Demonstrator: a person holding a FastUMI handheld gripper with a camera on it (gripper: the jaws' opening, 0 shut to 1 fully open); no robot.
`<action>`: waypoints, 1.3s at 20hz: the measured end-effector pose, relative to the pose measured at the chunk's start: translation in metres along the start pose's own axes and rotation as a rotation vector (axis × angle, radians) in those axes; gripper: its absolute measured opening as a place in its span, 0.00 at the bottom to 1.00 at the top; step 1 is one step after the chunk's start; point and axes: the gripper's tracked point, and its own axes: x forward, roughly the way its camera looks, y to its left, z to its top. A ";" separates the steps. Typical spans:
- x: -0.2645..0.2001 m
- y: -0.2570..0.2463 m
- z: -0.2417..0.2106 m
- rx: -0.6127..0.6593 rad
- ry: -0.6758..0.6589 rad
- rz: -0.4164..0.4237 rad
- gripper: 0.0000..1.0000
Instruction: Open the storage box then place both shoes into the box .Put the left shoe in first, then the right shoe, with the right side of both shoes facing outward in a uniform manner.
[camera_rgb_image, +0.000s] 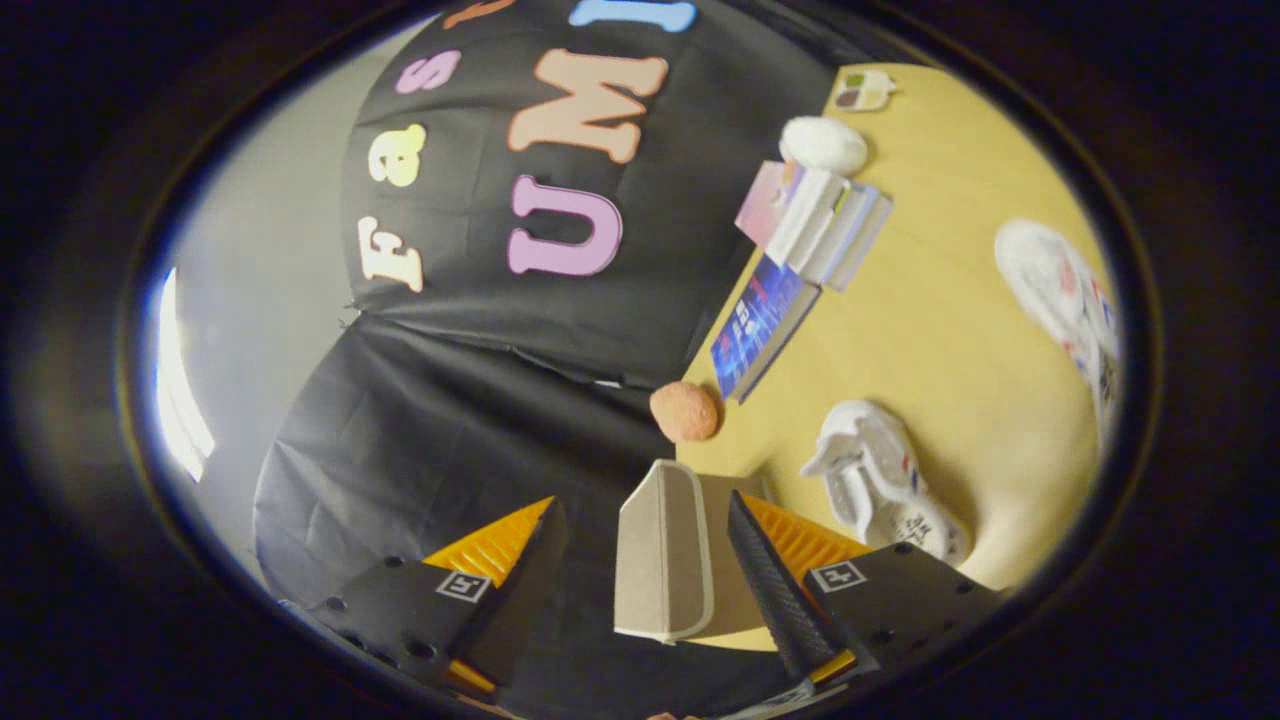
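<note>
Beige fabric marks the storage box (663, 550), which sits on the yellow table (950, 330) between the spread fingers of the gripper (640, 590), neither touching it. One white shoe (880, 485) lies just beyond the right finger, the other shoe (1060, 285) well apart. Books (805, 235) and an orange ball (685, 411) lie beyond.

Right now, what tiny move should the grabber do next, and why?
Probably close the fingers on the beige storage box edge. The gripper is open with that edge between its fingers, and both white shoes lie out on the table, so the box comes first.
</note>
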 end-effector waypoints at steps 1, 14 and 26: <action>0.010 -0.005 -0.014 0.035 0.032 0.001 0.99; 0.078 -0.043 -0.142 0.240 0.273 -0.019 0.99; 0.102 -0.054 -0.164 0.341 0.300 -0.051 0.76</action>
